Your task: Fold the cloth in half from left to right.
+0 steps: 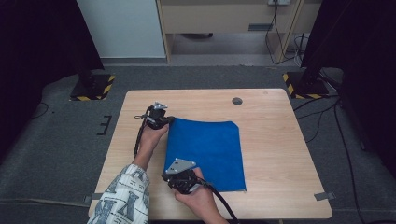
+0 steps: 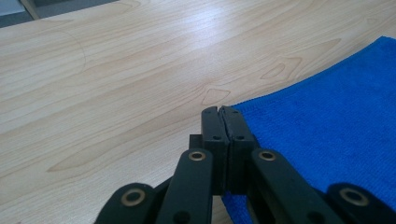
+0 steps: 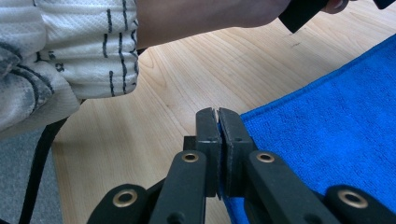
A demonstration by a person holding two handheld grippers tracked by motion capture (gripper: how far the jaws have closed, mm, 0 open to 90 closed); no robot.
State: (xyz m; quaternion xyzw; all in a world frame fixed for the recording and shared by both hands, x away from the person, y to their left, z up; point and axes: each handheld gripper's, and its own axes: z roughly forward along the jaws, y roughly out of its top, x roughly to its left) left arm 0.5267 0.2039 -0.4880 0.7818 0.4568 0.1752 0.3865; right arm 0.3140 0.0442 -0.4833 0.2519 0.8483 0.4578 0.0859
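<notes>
Both grippers, left gripper (image 1: 169, 120) and right gripper (image 1: 183, 183), look clenched on the left edge of the blue terry cloth (image 1: 208, 151) lying on the pale wooden counter (image 1: 275, 154); uneven lifting could let a corner slip free.

From my seat, the corner of the blue cloth (image 2: 327, 135) that my left gripper (image 2: 222, 112) pinches is hidden behind its closed fingers (image 2: 212, 128) in the left gripper view, and the cloth runs off the right and bottom edges there. In the right gripper view, the right gripper (image 3: 218, 114) covers its own pinched bit of cloth edge the same way. The patterned sleeve (image 3: 70, 51) is cut off at the top and left. In the high view, my right hand (image 1: 203, 200) runs out at the bottom edge, and the round mark (image 1: 237, 101) on the table (image 1: 280, 154) is too small to identify.
</notes>
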